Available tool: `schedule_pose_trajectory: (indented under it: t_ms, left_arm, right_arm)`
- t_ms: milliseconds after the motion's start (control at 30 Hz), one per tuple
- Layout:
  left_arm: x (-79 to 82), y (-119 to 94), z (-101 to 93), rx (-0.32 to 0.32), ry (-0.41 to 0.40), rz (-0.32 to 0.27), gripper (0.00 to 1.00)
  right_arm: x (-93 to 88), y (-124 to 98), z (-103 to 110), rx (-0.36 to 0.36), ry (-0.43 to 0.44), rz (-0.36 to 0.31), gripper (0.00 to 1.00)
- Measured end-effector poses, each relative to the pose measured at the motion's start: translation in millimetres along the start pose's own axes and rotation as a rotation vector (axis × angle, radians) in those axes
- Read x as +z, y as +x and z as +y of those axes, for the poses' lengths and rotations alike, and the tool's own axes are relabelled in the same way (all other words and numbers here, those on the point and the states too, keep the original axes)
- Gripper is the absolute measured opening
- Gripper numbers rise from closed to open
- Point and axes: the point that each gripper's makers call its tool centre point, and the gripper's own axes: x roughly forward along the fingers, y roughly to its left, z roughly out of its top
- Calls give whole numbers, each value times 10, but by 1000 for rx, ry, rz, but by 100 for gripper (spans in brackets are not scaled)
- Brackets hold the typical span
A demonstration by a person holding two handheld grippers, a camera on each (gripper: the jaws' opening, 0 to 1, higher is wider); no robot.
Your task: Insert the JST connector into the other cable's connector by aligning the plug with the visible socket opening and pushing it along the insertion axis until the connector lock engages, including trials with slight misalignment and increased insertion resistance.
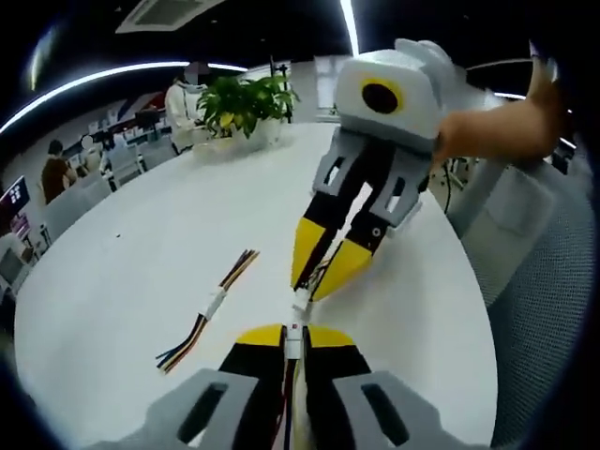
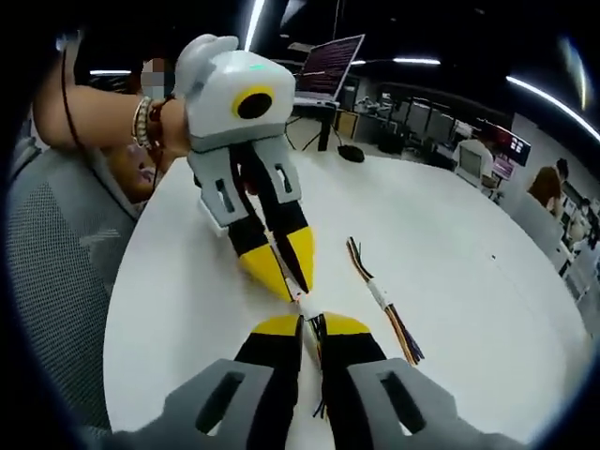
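The two connectors (image 1: 298, 314) meet tip to tip just above the white table (image 1: 141, 272), between the opposed grippers. The left gripper (image 1: 294, 342) has its jaws pinched narrow on its cable's plug; the right gripper (image 1: 323, 267) is likewise clamped on its wired connector (image 2: 302, 305). This looks like the alignment-and-insertion step — next, a straight push along the axis until the lock catches. A spare cable bundle (image 1: 211, 309) lies nearby.

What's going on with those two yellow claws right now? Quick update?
Left hand-held gripper and right hand-held gripper both shut on a cable connector, tips nearly meeting. Mating not confirmed. Spare cable lies aside on the table.
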Motion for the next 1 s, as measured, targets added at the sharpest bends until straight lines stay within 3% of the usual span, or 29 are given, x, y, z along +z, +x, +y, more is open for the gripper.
schedule_pose_trajectory:
  t_ms: [133,300,500,733,1000]
  left_arm:
    - [10,21,-35,-9,32,12,1]
    - [-6,40,-62,-14,62,31,1]
    - [-29,72,-142,-34,169,74,1]
    - [-54,94,-162,-38,219,97,1]
    - [-37,89,-167,-41,225,84,1]
  right_arm:
    - [-82,24,28,2,-59,57,4]
    - [-103,36,56,10,-94,79,4]
    - [-153,38,97,24,-153,126,4]
    - [-188,41,119,37,-142,141,4]
    - [-199,34,108,34,-139,148,4]
